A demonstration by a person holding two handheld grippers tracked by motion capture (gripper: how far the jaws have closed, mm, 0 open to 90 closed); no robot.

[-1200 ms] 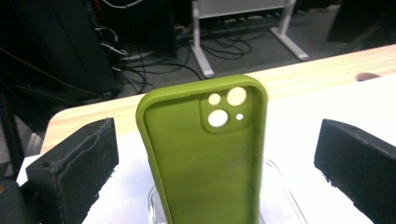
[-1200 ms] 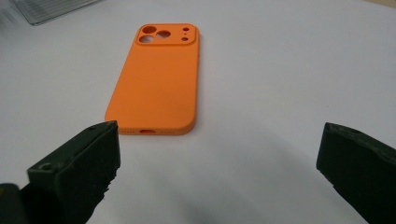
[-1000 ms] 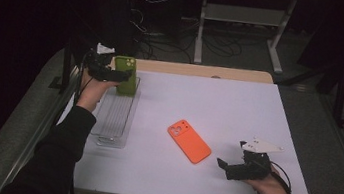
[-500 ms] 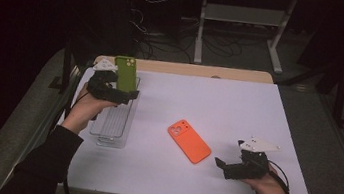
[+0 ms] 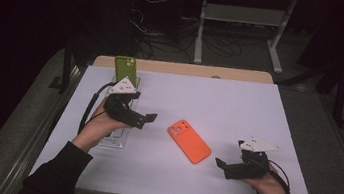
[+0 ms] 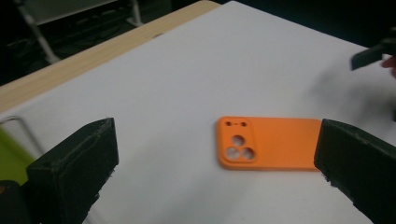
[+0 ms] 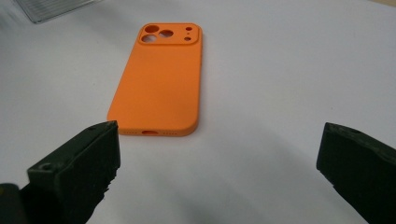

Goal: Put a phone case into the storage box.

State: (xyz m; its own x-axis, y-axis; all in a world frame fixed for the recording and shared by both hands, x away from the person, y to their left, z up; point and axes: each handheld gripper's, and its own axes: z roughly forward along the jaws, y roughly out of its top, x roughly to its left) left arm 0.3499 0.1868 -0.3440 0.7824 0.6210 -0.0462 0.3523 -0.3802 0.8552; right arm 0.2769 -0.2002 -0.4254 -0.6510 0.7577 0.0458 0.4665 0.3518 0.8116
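White tabletop (image 5: pixel 258 113) w/ a light wood strip along its far edge, dark room behind w/ cables and a metal stand on the floor.

Nearest the person: right gripper (image 5: pixel 221 165), black w/ a grey three-cornered plate on top, held low over the table. Its jaws stand wide apart, nothing between them. In the right gripper view the flat orange silicone phone case (image 7: pixel 161 79) lies just ahead of the jaws, a bit toward the left one, its plain end nearest, camera cutouts at the far end, not touching either jaw.

Left gripper (image 5: pixel 149 119) sits farther out, held above a clear plastic rack (image 5: pixel 114 137) under the hand. Jaws wide too, holding nothing. In the left gripper view the orange case (image 6: pixel 268 142) lies flat on the table ahead of the jaws, camera holes toward the left jaw, far end hidden behind the right jaw.

Beyond the left gripper, behind its fingers, a green phone case (image 5: pixel 126 70) stands upright at the rack's far end, apart from both grippers.
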